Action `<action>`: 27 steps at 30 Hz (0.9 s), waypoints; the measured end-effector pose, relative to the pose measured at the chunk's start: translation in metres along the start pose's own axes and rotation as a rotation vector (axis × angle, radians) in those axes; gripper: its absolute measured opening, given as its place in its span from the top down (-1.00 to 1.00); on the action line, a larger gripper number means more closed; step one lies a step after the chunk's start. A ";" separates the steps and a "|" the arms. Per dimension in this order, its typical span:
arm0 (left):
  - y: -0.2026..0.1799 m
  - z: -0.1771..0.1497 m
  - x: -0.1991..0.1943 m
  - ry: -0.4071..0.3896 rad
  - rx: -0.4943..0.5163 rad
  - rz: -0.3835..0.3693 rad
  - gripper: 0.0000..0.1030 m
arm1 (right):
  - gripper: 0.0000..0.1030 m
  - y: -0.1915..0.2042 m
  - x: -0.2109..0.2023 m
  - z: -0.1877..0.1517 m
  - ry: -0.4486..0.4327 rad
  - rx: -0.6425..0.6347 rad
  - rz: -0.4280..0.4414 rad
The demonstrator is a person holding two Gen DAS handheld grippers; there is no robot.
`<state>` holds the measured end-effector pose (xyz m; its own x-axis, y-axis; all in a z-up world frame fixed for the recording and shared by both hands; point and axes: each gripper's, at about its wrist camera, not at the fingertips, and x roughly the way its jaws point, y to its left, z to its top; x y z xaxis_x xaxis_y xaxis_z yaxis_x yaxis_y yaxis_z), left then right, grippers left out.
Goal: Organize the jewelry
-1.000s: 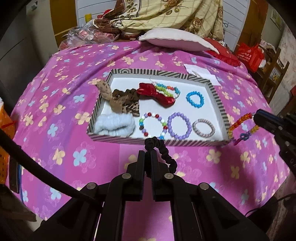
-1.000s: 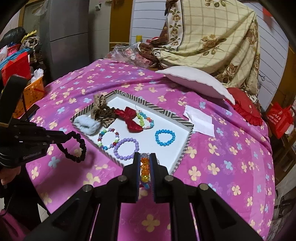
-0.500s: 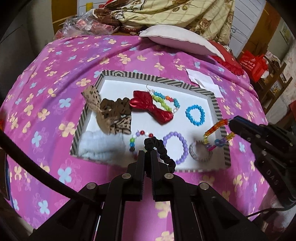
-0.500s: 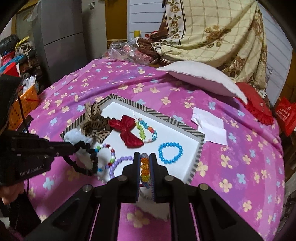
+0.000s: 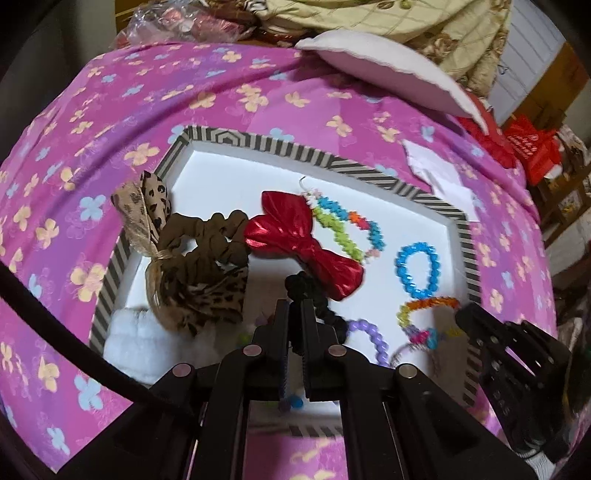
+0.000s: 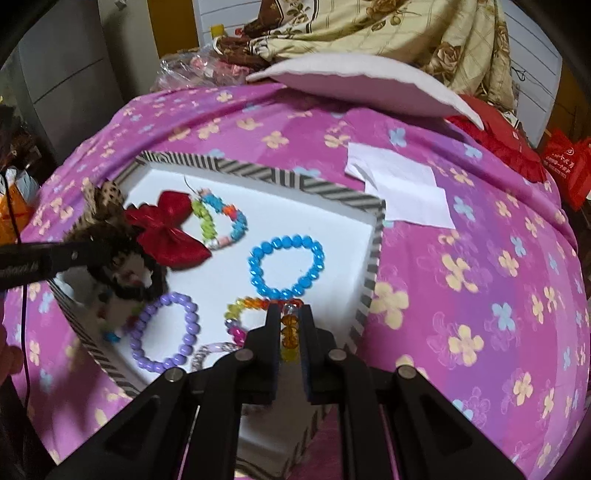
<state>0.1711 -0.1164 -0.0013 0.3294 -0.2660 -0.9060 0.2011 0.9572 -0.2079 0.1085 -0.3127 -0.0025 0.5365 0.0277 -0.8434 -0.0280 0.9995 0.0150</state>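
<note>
A striped-rim tray [image 5: 280, 147] with a white floor lies on the pink flowered bedspread. My left gripper [image 5: 294, 304] is shut on a black hair tie [image 5: 314, 291] and hangs over the tray's near left part, above the leopard scrunchies [image 5: 199, 288]. My right gripper [image 6: 289, 312] is shut on a rainbow bead bracelet [image 6: 255, 304], low over the tray's near right corner. In the tray lie a red bow [image 5: 303, 240], a blue bracelet [image 6: 286, 266], a purple bracelet [image 6: 166, 328], a multicolour bracelet [image 6: 221, 218] and a white scrunchie [image 5: 136, 339].
A pale pillow [image 6: 362, 85] and a flowered blanket [image 6: 388, 33] lie at the far end of the bed. White paper [image 6: 402, 192] rests on the spread just right of the tray [image 6: 258, 173]. A red bag [image 6: 569, 166] stands at the far right.
Both grippers have moved forward and down, from in front of the tray to over it. The black hair tie and the rainbow bracelet stayed in their grips.
</note>
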 end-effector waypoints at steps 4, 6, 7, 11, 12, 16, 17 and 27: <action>0.001 0.000 0.012 0.011 -0.004 0.039 0.48 | 0.81 0.000 0.007 -0.001 0.007 -0.003 0.000; 0.002 -0.002 0.016 0.017 0.001 0.058 0.48 | 0.69 0.001 0.011 -0.003 0.018 0.000 0.005; 0.001 -0.003 0.018 0.020 0.004 0.062 0.48 | 0.62 0.001 0.011 -0.004 0.019 0.001 0.009; -0.001 -0.008 0.016 0.010 0.017 0.074 0.48 | 0.28 0.003 0.002 -0.007 -0.002 0.009 0.021; -0.001 -0.009 0.014 0.006 0.017 0.067 0.48 | 0.27 0.003 -0.001 -0.007 -0.009 0.011 0.025; 0.001 -0.013 0.007 0.001 0.014 0.041 0.27 | 0.17 -0.001 -0.015 -0.011 -0.034 0.043 0.037; 0.001 -0.015 0.005 -0.002 0.015 0.043 0.23 | 0.16 -0.001 -0.018 -0.012 -0.038 0.051 0.043; 0.001 -0.042 -0.029 -0.103 0.068 0.105 0.11 | -0.05 0.009 -0.042 -0.032 -0.086 0.124 0.076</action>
<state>0.1232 -0.1027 0.0094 0.4438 -0.1785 -0.8782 0.2211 0.9715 -0.0857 0.0592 -0.3053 0.0157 0.6075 0.0987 -0.7881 0.0306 0.9886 0.1474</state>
